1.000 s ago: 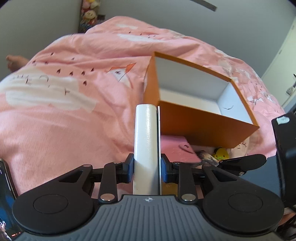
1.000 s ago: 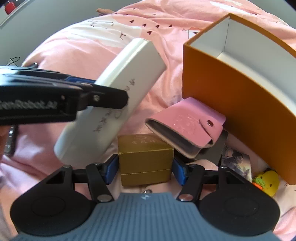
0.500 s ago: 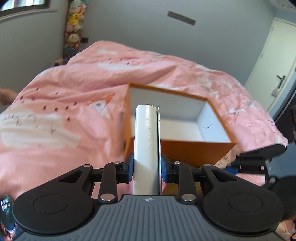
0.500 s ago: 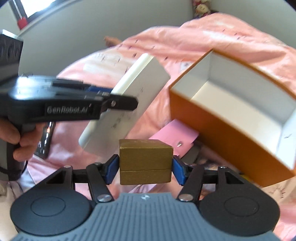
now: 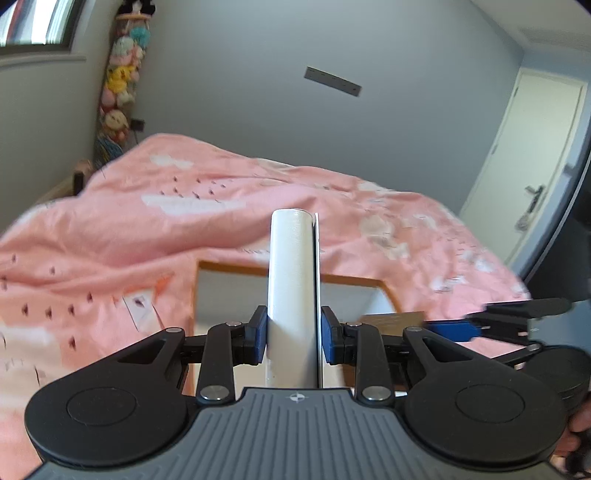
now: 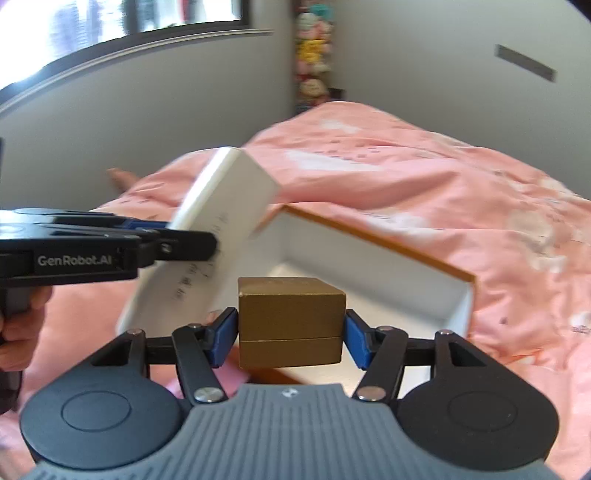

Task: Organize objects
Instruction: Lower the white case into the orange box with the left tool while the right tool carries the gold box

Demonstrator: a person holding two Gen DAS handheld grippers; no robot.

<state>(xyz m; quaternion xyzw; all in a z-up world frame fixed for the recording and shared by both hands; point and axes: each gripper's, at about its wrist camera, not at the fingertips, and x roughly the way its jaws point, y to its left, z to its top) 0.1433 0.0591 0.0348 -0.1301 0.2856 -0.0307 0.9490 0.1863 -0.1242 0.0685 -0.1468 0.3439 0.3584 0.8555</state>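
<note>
Orange box (image 6: 373,236) lies open on the pink bedspread (image 6: 461,184), just past both grippers at twelve o'clock. Right gripper (image 6: 291,332) seems nearer: its pads clamp a gold box (image 6: 290,317) at medium width, already over the near rim. Left gripper (image 5: 293,332), jaws narrow, pinches a white case (image 5: 291,280) edge-on, long axis pointing forward toward the opening; in the right view it slants at ten o'clock.

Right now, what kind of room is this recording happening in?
Most likely a bedroom, perhaps a child's. A pink patterned duvet covers a bed, a column of plush toys hangs in the corner by the window, and a closed door stands in the grey wall.
</note>
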